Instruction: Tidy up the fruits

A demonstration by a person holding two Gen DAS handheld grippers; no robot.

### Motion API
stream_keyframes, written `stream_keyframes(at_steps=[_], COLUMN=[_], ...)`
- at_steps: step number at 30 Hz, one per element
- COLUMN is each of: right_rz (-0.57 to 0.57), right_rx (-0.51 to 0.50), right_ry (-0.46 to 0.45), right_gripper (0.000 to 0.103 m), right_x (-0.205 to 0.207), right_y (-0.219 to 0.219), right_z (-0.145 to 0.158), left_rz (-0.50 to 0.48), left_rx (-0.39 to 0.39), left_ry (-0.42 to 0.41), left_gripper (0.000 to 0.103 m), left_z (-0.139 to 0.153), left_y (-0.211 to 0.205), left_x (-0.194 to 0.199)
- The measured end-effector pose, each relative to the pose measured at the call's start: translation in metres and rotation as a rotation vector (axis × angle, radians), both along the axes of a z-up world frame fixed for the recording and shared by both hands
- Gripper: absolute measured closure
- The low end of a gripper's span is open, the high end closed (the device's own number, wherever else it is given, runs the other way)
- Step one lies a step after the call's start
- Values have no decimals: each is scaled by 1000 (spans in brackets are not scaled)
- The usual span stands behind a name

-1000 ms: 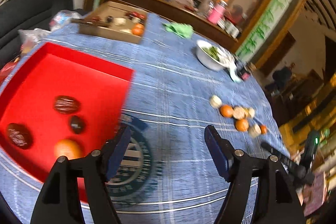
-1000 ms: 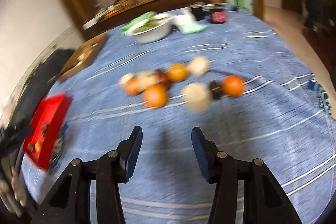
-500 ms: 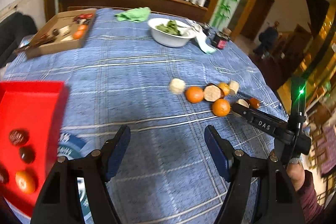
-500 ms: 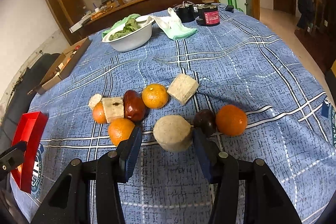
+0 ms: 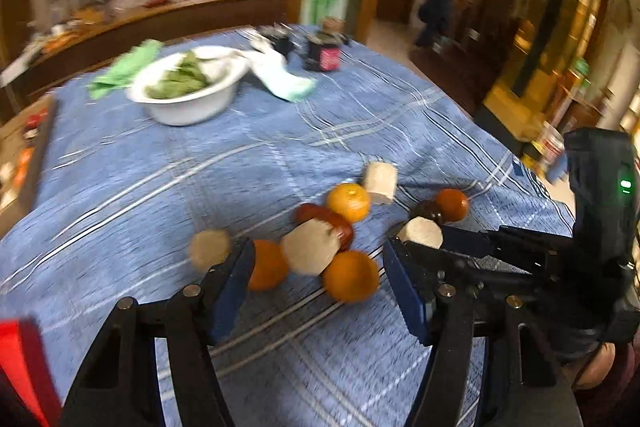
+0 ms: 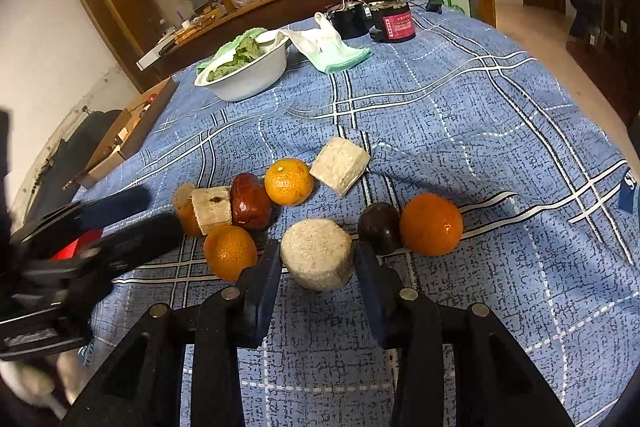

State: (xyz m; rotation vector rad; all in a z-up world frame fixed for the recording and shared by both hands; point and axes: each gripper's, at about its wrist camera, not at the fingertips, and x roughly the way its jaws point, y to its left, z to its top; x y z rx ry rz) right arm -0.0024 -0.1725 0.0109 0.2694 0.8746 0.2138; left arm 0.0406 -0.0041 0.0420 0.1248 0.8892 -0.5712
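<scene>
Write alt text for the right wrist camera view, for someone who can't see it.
The right gripper is closing around a pale round chunk on a blue plaid tablecloth, among oranges, dark fruits and pale blocks. The left gripper reaches in at left; a white bowl of greens sits behind.

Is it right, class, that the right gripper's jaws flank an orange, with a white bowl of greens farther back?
Not quite. In the right wrist view the right gripper flanks a pale round chunk, not an orange; its jaws are closing. The bowl of greens does sit farther back.
</scene>
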Motion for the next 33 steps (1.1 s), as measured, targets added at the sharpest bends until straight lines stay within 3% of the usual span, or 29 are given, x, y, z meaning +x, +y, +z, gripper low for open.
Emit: stream_keyframes(at_steps=[2, 8, 13, 15, 19, 21, 26, 29, 30, 31, 33], right_rz=[1, 3, 7, 6, 5, 8, 13, 12, 13, 14, 16], right_rx=[13, 17, 8, 9, 29, 18, 35, 43, 45, 45, 43], right_ry=[3, 6, 8, 7, 9, 7, 4, -16, -27, -38, -61], right_gripper=[62, 62, 61, 61, 61, 62, 62, 62, 62, 62, 62], right_x=[0, 1, 2, 3, 3, 3, 3, 0, -1, -2, -5], right_y=[-2, -1, 1, 1, -2, 0, -1, -2, -2, -2, -1], right_z=[0, 0, -1, -2, -3, -2, -1, 2, 4, 6, 9], left_rz=[-35, -77, -77, -85, -90, -84, -30, 27, 51, 74, 127], left_rx=[11, 7, 38, 52, 81, 93, 102, 57, 28, 0, -45], left_ry=[44, 54, 5, -12, -24, -24, -33, -45, -48, -51, -57], left_gripper=[53, 74, 68, 56, 57, 78, 79, 80, 85, 98, 103], left_z=[-11, -16, -17, -19, -21, -18, -12, -3, 2, 7, 19], left_y=[-7, -6, -13, -21, -27, -23, -7, 10, 19, 28, 50], left_x=[11, 20, 17, 16, 18, 16, 9, -2, -7, -12, -23])
